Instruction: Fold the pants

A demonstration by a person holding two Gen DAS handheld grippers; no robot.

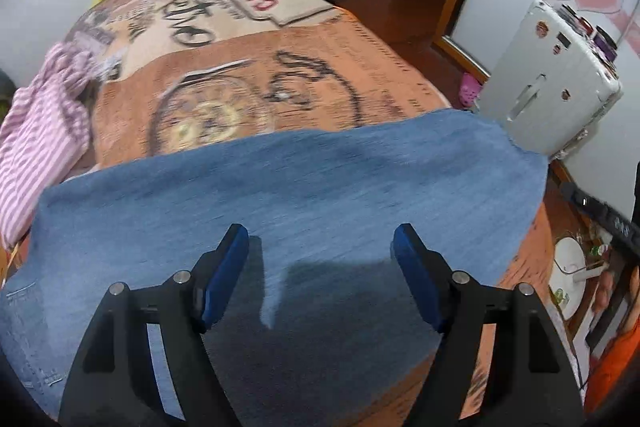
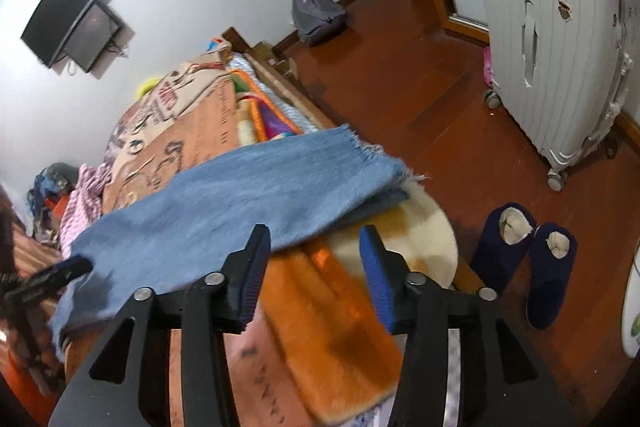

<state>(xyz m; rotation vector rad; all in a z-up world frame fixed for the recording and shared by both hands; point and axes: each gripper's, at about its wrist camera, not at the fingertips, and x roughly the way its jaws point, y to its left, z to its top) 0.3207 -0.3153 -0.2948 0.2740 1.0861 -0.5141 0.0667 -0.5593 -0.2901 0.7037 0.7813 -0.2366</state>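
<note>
Blue denim pants lie flat across the near end of an orange printed bed cover. In the right wrist view the pants stretch from lower left to a frayed leg hem at the bed's right edge. My left gripper is open and empty, held just above the denim. My right gripper is open and empty, over the bed's corner beside the pants' near edge. The left gripper's dark tip shows at the far left of the right wrist view.
A pink striped garment lies at the bed's left side. A white suitcase stands on the red-brown floor to the right. Dark blue slippers sit beside the bed corner. A grey backpack leans on the far wall.
</note>
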